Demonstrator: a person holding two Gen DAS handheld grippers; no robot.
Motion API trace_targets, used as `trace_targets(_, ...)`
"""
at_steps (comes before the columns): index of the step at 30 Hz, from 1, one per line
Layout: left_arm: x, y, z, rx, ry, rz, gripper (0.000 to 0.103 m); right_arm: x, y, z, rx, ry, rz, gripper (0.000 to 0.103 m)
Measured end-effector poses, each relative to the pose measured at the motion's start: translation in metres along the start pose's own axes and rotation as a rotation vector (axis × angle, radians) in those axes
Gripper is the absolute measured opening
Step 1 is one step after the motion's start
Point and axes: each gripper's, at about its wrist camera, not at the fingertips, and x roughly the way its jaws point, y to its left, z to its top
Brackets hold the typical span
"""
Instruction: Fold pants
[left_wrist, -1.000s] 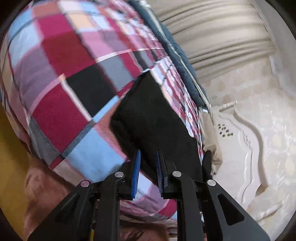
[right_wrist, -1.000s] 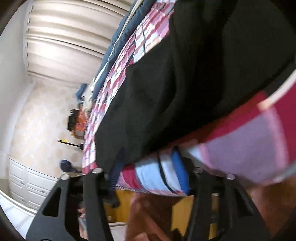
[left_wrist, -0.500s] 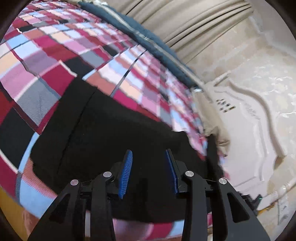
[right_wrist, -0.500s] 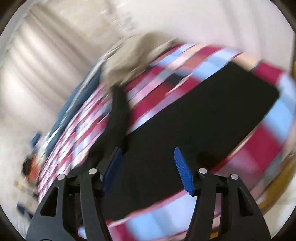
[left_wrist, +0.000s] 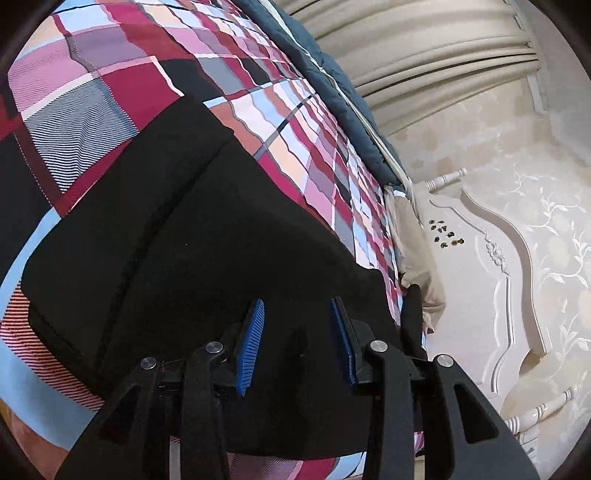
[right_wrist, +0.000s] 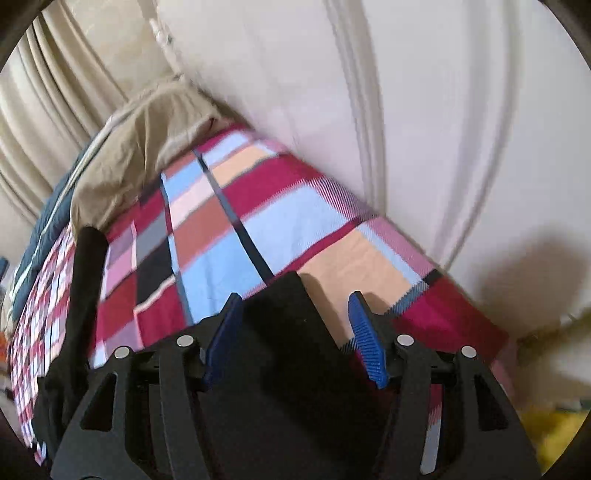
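Observation:
The black pants (left_wrist: 184, 240) lie folded flat on the plaid bedsheet (left_wrist: 122, 85). In the left wrist view my left gripper (left_wrist: 295, 343) hovers low over their near part. Its blue pads (left_wrist: 253, 343) stand apart and nothing is pinched between them. In the right wrist view my right gripper (right_wrist: 295, 332) is open over a corner of the pants (right_wrist: 288, 317), which lies on the sheet (right_wrist: 236, 254) between the fingers without the pads (right_wrist: 365, 339) pressing on it. A narrow black strip (right_wrist: 86, 280) runs down the left side of that view; I cannot tell what it is.
A beige pillow (right_wrist: 140, 147) and a dark blue quilt (left_wrist: 332, 92) lie along the far side of the bed. A white carved headboard (left_wrist: 480, 280) and a pale wall (right_wrist: 406, 110) border the bed. Pleated curtains (left_wrist: 424, 48) hang behind. The bed's near edge drops off below the grippers.
The left pads went from nearly together to apart, and the left gripper moved further over the pants. The right gripper swung from the bed's edge to a pants corner near the wall.

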Motion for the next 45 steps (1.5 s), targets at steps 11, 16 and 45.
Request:
trace_targets(11,0.007,-0.022,-0.004,0.072,-0.023,0.010,0.073,0.004,0.019,0.000,-0.138,-0.005,-0.092,0.010)
trace_targets(16,0.009,-0.025,-0.007,0.119,-0.028,0.022,0.075,-0.008,0.013,0.001,-0.060,-0.048,-0.105,0.026)
trace_targets(45,0.011,-0.022,-0.007,0.153,-0.025,-0.024,0.079,0.144,0.394,-0.005,-0.406,0.106,-0.226,0.020)
